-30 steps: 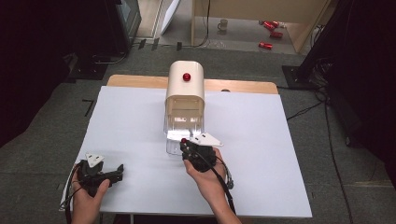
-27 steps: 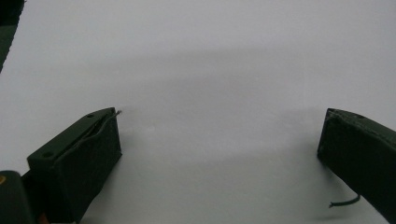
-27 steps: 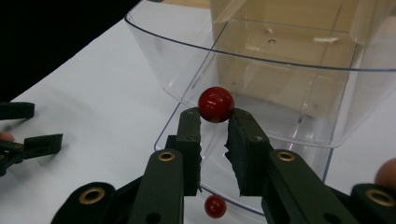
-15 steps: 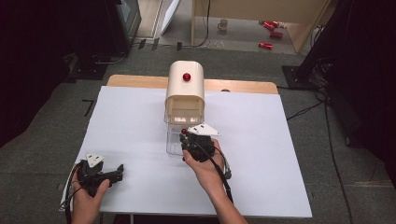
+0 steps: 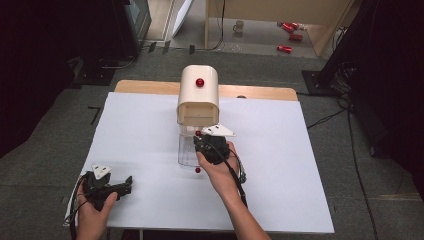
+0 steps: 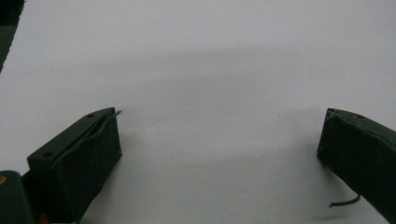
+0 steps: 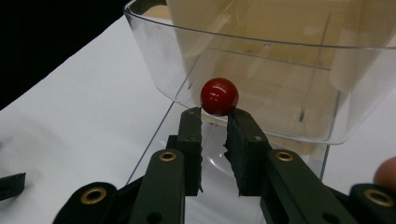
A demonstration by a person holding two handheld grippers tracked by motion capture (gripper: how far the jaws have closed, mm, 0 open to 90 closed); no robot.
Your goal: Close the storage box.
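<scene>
Two black jaws of right gripper [image 7: 215,119] pinch red ball [image 7: 219,96] at tips, jaws nearly closed, just before rim of clear drawer [image 7: 243,70]. Drawer juts from cream box [image 5: 198,100] at desk [image 5: 300,165] centre. Left gripper [image 6: 219,140] jaws wide apart, nothing between, near desk's front left corner.
</scene>
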